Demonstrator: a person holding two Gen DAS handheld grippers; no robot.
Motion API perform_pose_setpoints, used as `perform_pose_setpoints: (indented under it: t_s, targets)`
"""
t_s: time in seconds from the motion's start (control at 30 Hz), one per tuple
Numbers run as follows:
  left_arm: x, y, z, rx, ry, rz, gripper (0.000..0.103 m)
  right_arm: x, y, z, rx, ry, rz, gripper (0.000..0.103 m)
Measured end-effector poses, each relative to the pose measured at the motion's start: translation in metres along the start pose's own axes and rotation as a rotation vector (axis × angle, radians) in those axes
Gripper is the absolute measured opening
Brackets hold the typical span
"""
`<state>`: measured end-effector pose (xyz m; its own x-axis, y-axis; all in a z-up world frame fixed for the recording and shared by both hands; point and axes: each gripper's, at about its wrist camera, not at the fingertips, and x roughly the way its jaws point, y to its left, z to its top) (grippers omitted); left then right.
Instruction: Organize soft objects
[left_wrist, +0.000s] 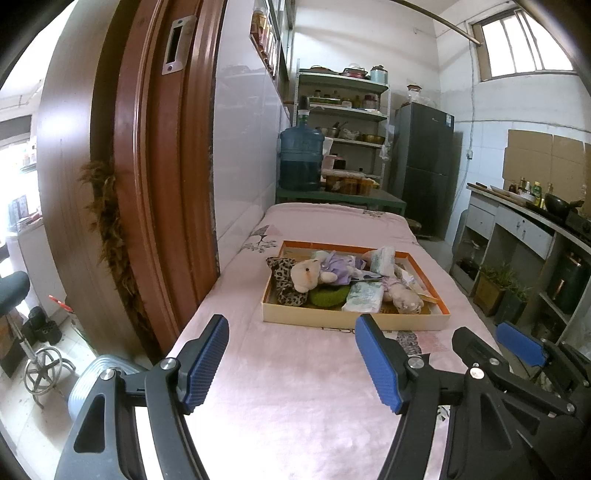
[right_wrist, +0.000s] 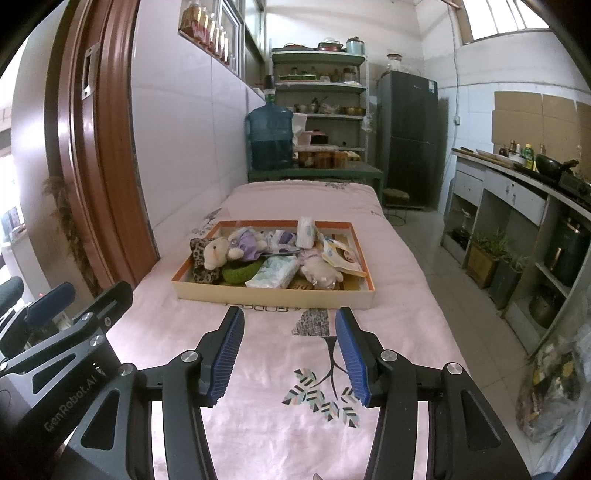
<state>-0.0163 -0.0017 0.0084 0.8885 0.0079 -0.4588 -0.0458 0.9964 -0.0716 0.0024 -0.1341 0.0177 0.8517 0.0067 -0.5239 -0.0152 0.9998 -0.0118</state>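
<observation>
A shallow cardboard tray with an orange rim sits on a pink cloth-covered table; it also shows in the right wrist view. In it lie a cream teddy bear, a leopard-print pouch, a green knitted piece, tissue packs and a second plush toy. My left gripper is open and empty, short of the tray. My right gripper is open and empty, also short of it, and shows in the left wrist view.
A brown door and tiled wall stand left of the table. A blue water jug, shelves and a dark fridge stand behind. A kitchen counter with potted plants runs along the right.
</observation>
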Motion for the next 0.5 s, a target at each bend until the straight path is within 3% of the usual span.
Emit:
perform_pose_setpoints:
  t_s: [0.5]
  targets:
    - [-0.0004, 0.0, 0.0006, 0.002, 0.002, -0.001, 0.071, 0.0017, -0.0007, -0.007, 0.0, 0.01, 0.006, 0.053]
